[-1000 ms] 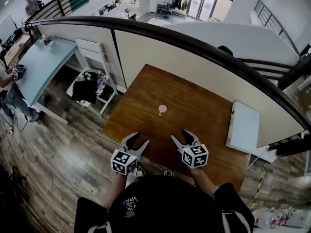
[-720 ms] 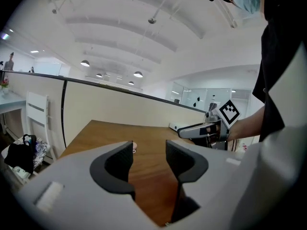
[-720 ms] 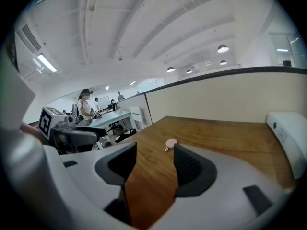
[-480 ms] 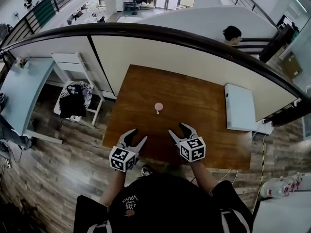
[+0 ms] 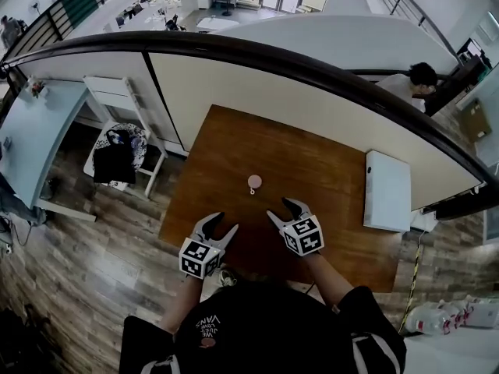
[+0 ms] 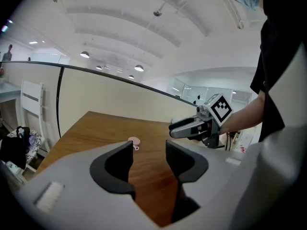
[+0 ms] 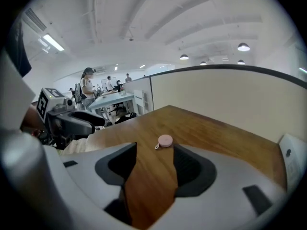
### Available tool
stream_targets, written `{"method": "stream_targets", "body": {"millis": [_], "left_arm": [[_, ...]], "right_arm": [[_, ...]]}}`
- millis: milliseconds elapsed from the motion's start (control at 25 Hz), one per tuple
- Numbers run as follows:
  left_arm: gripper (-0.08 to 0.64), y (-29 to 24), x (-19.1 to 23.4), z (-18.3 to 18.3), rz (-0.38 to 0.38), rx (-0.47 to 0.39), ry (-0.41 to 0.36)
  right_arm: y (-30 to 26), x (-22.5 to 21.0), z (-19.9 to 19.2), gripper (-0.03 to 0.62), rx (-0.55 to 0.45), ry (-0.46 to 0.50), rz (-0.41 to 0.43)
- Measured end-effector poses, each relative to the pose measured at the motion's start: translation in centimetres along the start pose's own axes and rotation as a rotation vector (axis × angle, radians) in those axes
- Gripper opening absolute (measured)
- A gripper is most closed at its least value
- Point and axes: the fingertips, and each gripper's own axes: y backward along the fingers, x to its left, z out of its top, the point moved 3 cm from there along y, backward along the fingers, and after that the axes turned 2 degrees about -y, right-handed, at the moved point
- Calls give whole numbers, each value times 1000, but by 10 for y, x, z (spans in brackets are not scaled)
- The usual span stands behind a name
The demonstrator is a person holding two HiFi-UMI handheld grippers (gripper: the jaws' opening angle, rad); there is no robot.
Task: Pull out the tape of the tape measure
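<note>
Jaws parted, empty on left gripper (image 5: 224, 221) and right gripper (image 5: 278, 207), round pink tape measure (image 5: 254, 181) on wooden table (image 5: 312, 154)

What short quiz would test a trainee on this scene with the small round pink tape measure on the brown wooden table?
1. True or false: the left gripper holds the small round pink tape measure.
2. Where does the tape measure lie? A: on the brown wooden table, ahead of both grippers. B: on the white chair. C: on the floor.
3. Fill in: the jaws of the left gripper and of the right gripper both stand ____.
Key: 1 false; 2 A; 3 apart.
</note>
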Motion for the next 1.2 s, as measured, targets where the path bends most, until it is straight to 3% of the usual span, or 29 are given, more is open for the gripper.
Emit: {"method": "stream_targets", "body": {"millis": [640, 880, 1200], "left_arm": [[199, -42, 4, -40, 86, 94, 116], [199, -55, 11, -39, 92, 94, 120], [199, -58, 16, -40, 101, 82, 127]], "right_arm": [[-92, -40, -6, 213, 199, 335, 216], [-123, -48, 1, 213, 230, 411, 247], [-141, -40, -1, 213, 288, 596, 330]]}}
